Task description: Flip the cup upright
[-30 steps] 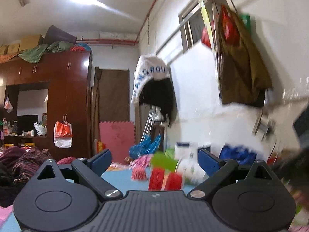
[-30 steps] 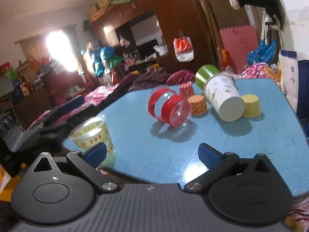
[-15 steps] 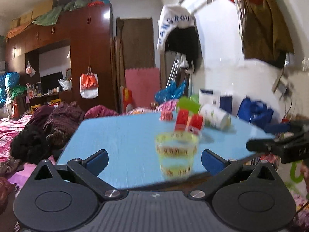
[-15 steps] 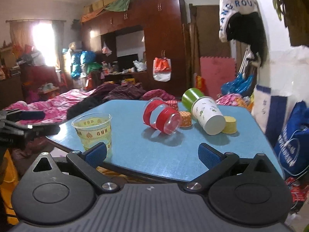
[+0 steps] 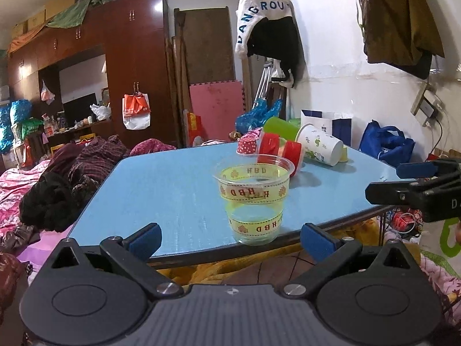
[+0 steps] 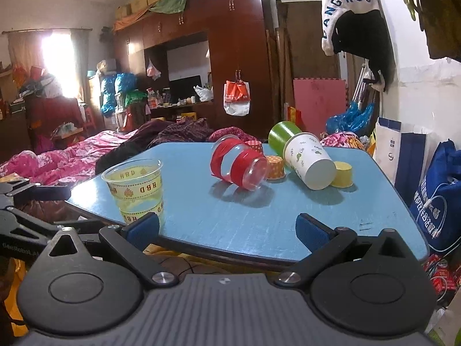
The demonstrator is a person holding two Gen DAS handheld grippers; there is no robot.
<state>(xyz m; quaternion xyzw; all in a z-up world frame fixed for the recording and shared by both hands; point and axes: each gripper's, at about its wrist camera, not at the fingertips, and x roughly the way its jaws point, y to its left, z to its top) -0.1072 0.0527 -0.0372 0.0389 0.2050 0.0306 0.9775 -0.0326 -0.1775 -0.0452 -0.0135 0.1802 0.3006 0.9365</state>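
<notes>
Blue table (image 6: 259, 213) holds seven cups. One clear cup with yellow HBD bands (image 5: 253, 201) stands upright near the front edge. Three lie on their sides at the back: clear cup with red bands (image 6: 239, 167), white paper cup (image 6: 309, 164), green cup (image 6: 283, 135). Three small paper cups sit among them: orange dotted (image 6: 275, 167), yellow (image 6: 343, 174), red dotted (image 6: 253, 145). Left gripper (image 5: 230, 238) spread wide, holding nothing, just short of the table edge with the HBD cup ahead between its fingers. Right gripper (image 6: 227, 227) spread wide, empty, at the front edge.
</notes>
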